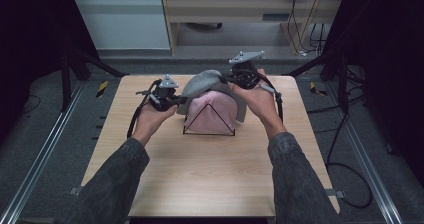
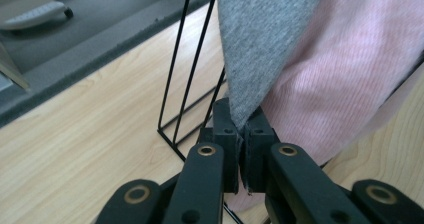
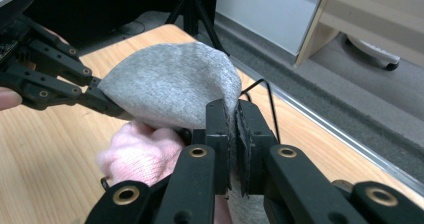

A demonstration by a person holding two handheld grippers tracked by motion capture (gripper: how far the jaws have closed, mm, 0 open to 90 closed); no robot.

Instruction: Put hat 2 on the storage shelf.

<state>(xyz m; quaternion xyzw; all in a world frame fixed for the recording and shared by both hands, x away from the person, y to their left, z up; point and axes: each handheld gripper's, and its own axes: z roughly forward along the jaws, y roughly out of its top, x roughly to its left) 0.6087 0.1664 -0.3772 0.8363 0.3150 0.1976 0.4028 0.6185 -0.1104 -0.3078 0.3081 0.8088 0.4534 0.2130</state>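
Fingers (image 2: pixel 223 129) of our left gripper (image 1: pixel 176 100) pinch corner of grey knit cloth (image 1: pixel 202 81). We see no readable writing. Cloth drapes over fluffy pink ribbed fabric (image 1: pixel 212 115) on black wire rack (image 1: pixel 208 132), mid wooden table (image 1: pixel 200 174). Our right gripper (image 1: pixel 227 77) clamps cloth's opposite edge.

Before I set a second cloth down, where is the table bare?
Bare: the wide near strip of table between the sleeves, and the side margins outside each hand. Crowded: the far middle, where the wire rack with the pink cloth stands and both grippers, left and right, pinch the grey cloth.
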